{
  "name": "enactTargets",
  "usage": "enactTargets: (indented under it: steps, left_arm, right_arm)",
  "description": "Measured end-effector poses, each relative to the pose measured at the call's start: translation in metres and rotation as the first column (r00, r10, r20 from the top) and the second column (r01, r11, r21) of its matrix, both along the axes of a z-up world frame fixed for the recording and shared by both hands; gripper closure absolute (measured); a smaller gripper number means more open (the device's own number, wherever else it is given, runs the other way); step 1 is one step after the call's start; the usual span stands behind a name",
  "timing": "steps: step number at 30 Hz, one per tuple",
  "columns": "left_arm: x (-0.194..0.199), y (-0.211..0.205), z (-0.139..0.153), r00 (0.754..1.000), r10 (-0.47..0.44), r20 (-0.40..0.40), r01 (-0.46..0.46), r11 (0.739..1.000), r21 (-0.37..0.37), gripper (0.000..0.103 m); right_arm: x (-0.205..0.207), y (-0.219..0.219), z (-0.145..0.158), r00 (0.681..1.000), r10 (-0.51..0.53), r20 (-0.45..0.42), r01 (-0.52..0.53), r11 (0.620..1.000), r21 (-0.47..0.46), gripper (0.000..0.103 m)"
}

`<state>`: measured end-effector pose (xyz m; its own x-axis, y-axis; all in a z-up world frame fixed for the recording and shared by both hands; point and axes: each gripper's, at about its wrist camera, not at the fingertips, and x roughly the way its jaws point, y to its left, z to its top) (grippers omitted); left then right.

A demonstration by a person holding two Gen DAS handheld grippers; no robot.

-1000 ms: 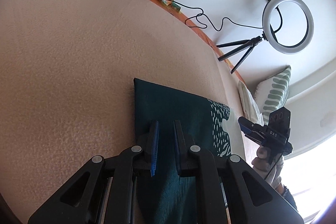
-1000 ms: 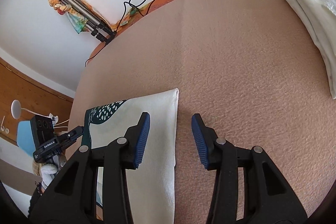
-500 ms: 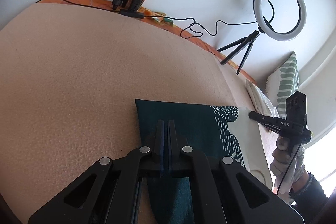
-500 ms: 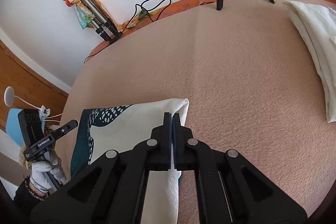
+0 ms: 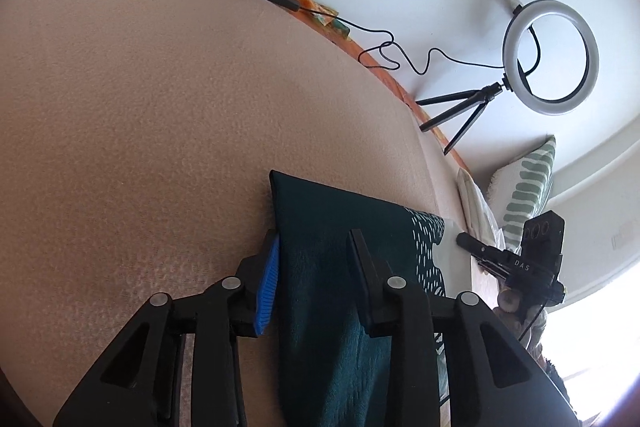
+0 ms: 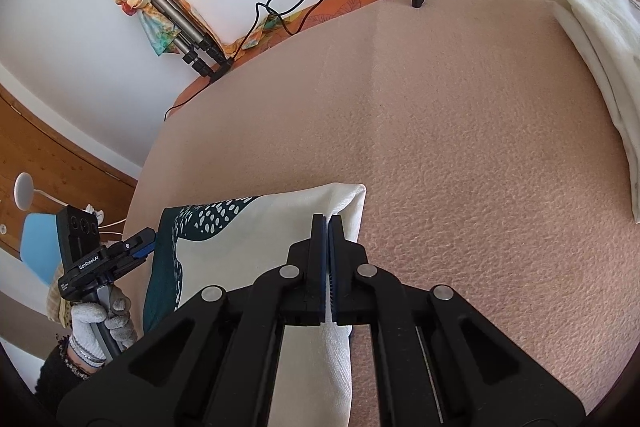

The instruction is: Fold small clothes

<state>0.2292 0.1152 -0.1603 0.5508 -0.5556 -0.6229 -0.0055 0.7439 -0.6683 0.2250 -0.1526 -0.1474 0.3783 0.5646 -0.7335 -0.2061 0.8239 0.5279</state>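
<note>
So the folded cloth [image 5: 332,267] — dark teal at one end, cream with a speckled teal print at the other — lies flat on the pinkish-beige bed cover [image 5: 140,107], near its front edge and well away from the ring light [image 5: 551,57] standing on its little tripod at the back by the wall.

The left gripper [image 5: 316,255] has just been opening up: its jaws are spread over the teal end of the cloth, fabric between them but neither pad pressing on it. The blue pad [image 5: 268,283] sits right at the cloth's outer edge.

The right gripper [image 6: 327,227] is pressed together — pinching the cream corner [image 6: 348,203] of the cloth, which puckers up a bit around the fingertips.

From the right side you can see a gloved hand [image 6: 100,323] holding the left tool's handle. A stack of white fabric [image 6: 600,59] lies on the cover on the ring light's side, clear of the cloth.
</note>
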Motion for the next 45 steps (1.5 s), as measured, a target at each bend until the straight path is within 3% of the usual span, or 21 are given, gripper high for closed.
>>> enactTargets:
  steps: [1, 5, 9, 15, 17, 19, 22, 26, 30, 34, 38, 42, 45]
  left_arm:
    - [0.000, -0.003, 0.001, 1.000, -0.015, 0.009, 0.015, 1.000, 0.015, 0.103]
    - [-0.002, -0.005, 0.007, 0.999, -0.027, 0.048, 0.024, 0.998, 0.059, 0.102]
    - [0.000, 0.003, 0.016, 0.996, 0.013, 0.089, -0.022, 0.994, 0.108, 0.102]
    - [0.005, 0.007, 0.010, 0.998, 0.033, 0.062, -0.042, 0.987, 0.155, 0.103]
    - [0.001, 0.009, 0.018, 0.997, 0.028, 0.076, -0.040, 0.987, 0.155, 0.103]
    - [-0.007, 0.010, 0.028, 0.995, 0.029, 0.095, -0.044, 0.985, 0.164, 0.103]
    - [-0.019, 0.009, 0.038, 0.994, 0.018, 0.109, -0.032, 0.991, 0.131, 0.102]
    - [-0.031, 0.000, 0.052, 0.990, -0.009, 0.143, -0.020, 0.981, 0.194, 0.102]
    - [-0.038, 0.000, 0.055, 0.989, -0.014, 0.144, -0.014, 0.981, 0.194, 0.096]
    - [-0.043, 0.002, 0.054, 0.990, -0.019, 0.137, -0.007, 0.982, 0.187, 0.095]
    - [-0.043, 0.006, 0.045, 0.998, 0.006, 0.058, -0.016, 0.986, 0.163, 0.084]
    - [-0.056, 0.012, 0.034, 0.998, 0.054, -0.014, -0.053, 0.997, 0.064, 0.084]
    - [-0.074, 0.008, 0.033, 0.998, 0.048, -0.032, -0.046, 0.998, 0.048, 0.084]
  right_arm:
    - [0.000, 0.000, 0.000, 1.000, -0.003, -0.001, 0.003, 1.000, 0.000, 0.101]
    - [-0.001, 0.002, 0.006, 1.000, -0.006, 0.023, 0.006, 1.000, -0.013, 0.101]
    - [-0.001, 0.000, 0.010, 0.996, -0.008, 0.084, 0.014, 0.998, -0.064, 0.101]
    - [0.009, 0.002, -0.005, 0.999, -0.008, 0.033, 0.014, 0.984, -0.177, 0.101]
    - [0.008, 0.001, 0.008, 0.998, -0.028, 0.055, 0.040, 0.971, -0.237, 0.099]
    - [-0.001, 0.003, 0.028, 0.993, -0.008, 0.117, 0.033, 0.975, -0.220, 0.099]
    - [-0.014, 0.033, 0.054, 0.979, 0.140, 0.148, -0.118, 0.982, -0.150, 0.099]
    - [-0.028, 0.102, 0.056, 0.936, 0.325, 0.135, -0.298, 0.936, -0.190, 0.099]
    - [-0.027, 0.154, 0.037, 0.919, 0.380, 0.106, -0.341, 0.900, -0.270, 0.099]
    - [-0.016, 0.171, 0.020, 0.925, 0.375, 0.063, -0.345, 0.897, -0.275, 0.099]
    - [-0.006, 0.167, 0.002, 0.934, 0.356, 0.019, -0.339, 0.904, -0.260, 0.099]
    - [-0.005, 0.160, 0.006, 0.941, 0.338, 0.015, -0.327, 0.920, -0.215, 0.099]
    - [-0.008, 0.142, 0.021, 0.950, 0.312, 0.021, -0.305, 0.941, -0.148, 0.099]
